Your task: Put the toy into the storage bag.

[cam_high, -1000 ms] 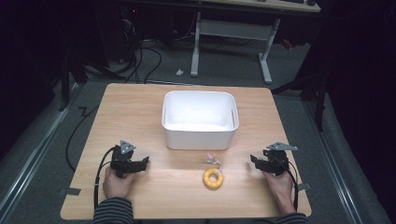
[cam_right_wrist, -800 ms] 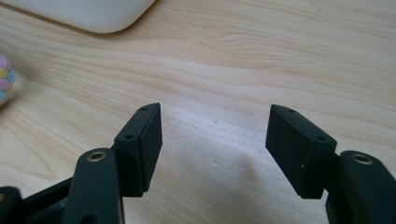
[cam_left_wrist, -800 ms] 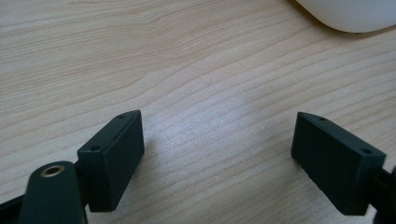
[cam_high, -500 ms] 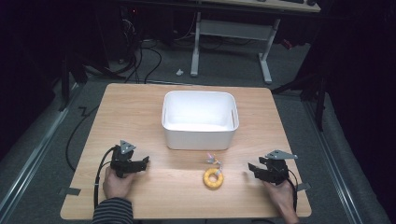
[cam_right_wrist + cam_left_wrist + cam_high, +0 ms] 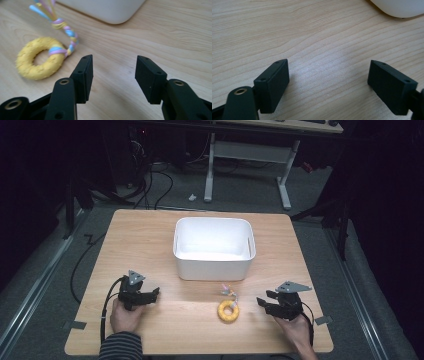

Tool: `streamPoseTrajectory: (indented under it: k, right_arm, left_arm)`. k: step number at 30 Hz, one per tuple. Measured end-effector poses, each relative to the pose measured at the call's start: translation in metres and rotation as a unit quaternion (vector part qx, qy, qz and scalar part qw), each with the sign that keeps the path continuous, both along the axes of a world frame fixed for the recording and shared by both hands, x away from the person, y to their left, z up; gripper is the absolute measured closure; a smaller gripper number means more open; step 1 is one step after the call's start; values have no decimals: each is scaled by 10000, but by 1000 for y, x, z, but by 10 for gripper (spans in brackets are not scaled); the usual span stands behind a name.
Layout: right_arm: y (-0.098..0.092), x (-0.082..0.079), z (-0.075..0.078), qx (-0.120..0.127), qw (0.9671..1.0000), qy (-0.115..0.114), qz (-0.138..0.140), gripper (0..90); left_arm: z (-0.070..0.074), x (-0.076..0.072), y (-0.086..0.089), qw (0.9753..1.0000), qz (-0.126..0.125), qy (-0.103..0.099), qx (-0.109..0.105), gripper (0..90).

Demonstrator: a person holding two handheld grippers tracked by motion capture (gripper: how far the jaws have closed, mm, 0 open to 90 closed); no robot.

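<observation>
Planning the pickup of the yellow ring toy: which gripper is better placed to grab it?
Right. The right gripper sits open close beside the yellow ring toy, which lies near its jaws; the left gripper faces bare table, farther off.

yellow ring toy (image 5: 228,310), flat, rope tail

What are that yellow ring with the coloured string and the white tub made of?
The yellow ring looks like matte rubber or foam: its surface is pitted and dull, without shine. The twisted cord tied to it seems to be braided rope in pastel strands, probably cotton or synthetic. The white tub looks like smooth moulded plastic, with rounded corners and a faint sheen.
</observation>
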State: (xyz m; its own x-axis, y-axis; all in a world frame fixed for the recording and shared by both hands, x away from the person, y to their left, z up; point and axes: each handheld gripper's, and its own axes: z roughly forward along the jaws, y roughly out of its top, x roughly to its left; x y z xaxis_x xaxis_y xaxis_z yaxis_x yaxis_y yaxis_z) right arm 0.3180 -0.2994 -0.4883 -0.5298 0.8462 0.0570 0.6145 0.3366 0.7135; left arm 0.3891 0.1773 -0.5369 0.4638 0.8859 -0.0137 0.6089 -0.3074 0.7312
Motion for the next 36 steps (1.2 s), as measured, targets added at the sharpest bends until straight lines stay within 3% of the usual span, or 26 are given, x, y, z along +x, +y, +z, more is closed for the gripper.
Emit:
streamPoseTrajectory:
  k: [8,13,17,29,36]
  right_arm:
    - [16,3,9,-180,9996,89,213,509]
    - [30,2,10,-330,9982,162,482,518]
    - [38,2,10,-306,9976,207,582,521]
    - [64,4,5,-465,9941,368,905,527]
    - [78,6,-1,-632,9925,314,1003,551]
  left_arm:
    - [0,0,0,10000,15,-2,-14,187]
    - [0,0,0,10000,16,-3,-14,187]
    - [0,0,0,10000,16,-2,-15,188]
    - [0,0,1,10000,17,-3,-14,188]
    - [0,0,1,10000,24,-8,-10,191]
